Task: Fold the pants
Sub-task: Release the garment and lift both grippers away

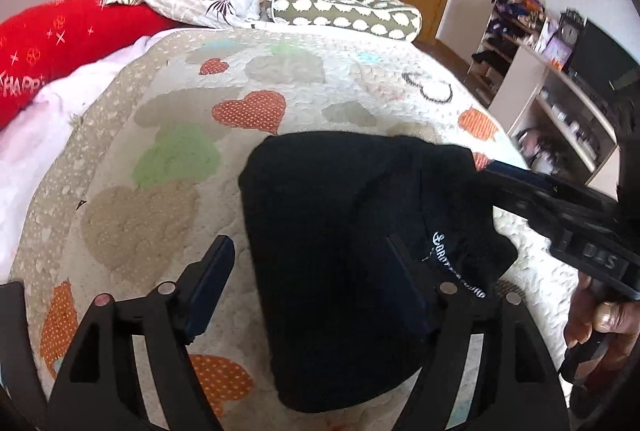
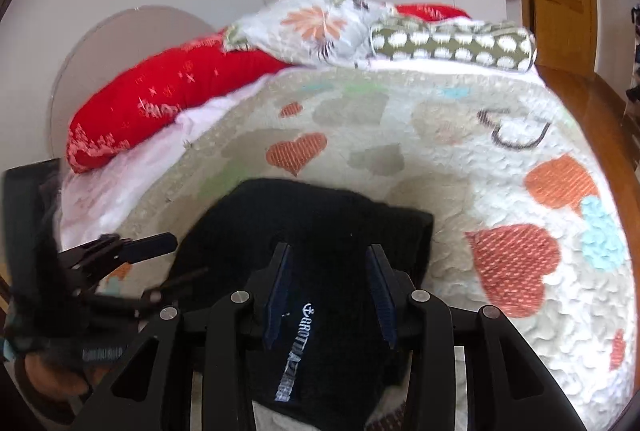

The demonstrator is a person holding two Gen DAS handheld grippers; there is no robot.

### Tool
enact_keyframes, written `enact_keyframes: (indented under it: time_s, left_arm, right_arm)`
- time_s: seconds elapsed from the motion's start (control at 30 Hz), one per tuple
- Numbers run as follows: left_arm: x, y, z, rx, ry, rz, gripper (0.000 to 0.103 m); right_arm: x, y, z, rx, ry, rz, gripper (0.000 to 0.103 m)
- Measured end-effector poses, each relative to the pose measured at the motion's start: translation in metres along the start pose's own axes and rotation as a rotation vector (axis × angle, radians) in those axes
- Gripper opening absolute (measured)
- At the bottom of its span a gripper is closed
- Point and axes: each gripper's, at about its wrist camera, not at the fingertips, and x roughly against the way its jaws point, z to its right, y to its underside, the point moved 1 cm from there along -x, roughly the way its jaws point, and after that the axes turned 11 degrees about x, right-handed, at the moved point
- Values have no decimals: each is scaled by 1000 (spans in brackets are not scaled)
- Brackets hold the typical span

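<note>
Black pants (image 1: 340, 251) lie on the bed quilt (image 1: 160, 159) as a compact bundle; folding looks nearly done. Left tongs (image 1: 308, 295) apart, empty. Right tongs (image 2: 330, 295) apart, straddling the printed band, unclamped.

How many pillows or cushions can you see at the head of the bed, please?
3: a red pillow on the left, a floral pillow in the middle, a green spotted bolster on the right. More may be hidden.
</note>
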Motion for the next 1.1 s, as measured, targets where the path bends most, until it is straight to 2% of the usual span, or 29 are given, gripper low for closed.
enact_keyframes:
  time_s: [0.17, 0.23, 0.37, 0.47, 0.53, 0.67, 0.8, 1.0, 1.1]
  left_arm:
    - [-24, 9, 7, -45, -50, -28, 77]
    - [-29, 8, 5, -23, -41, -27, 83]
    - [-34, 7, -3, 41, -13, -44, 85]
    - [-30, 10, -2, 42, -19, -40, 85]
    - [-25, 11, 0, 36, -24, -38, 85]
    - [-14, 14, 1, 22, -44, -10, 85]
    - [-3, 19, 0, 18, -60, 26, 85]
    - [16, 28, -3, 37, -78, 81, 85]
    - [29, 34, -4, 57, -71, 125, 85]
  right_arm:
    - [-31, 10, 12, -15, 50, -70, 40]
    - [-41, 13, 16, -26, 44, -76, 42]
    - [-34, 12, 13, -4, 53, -75, 43]
    - [-17, 13, 8, 6, 76, -71, 44]
    - [-1, 19, 3, 4, 66, -45, 50]
    - [14, 33, -11, 33, 86, -46, 57]
    - [-1, 55, -16, 40, 126, -94, 62]
    - [18, 58, -17, 6, 141, -69, 62]
    - [38, 61, -23, -3, 163, -22, 69]
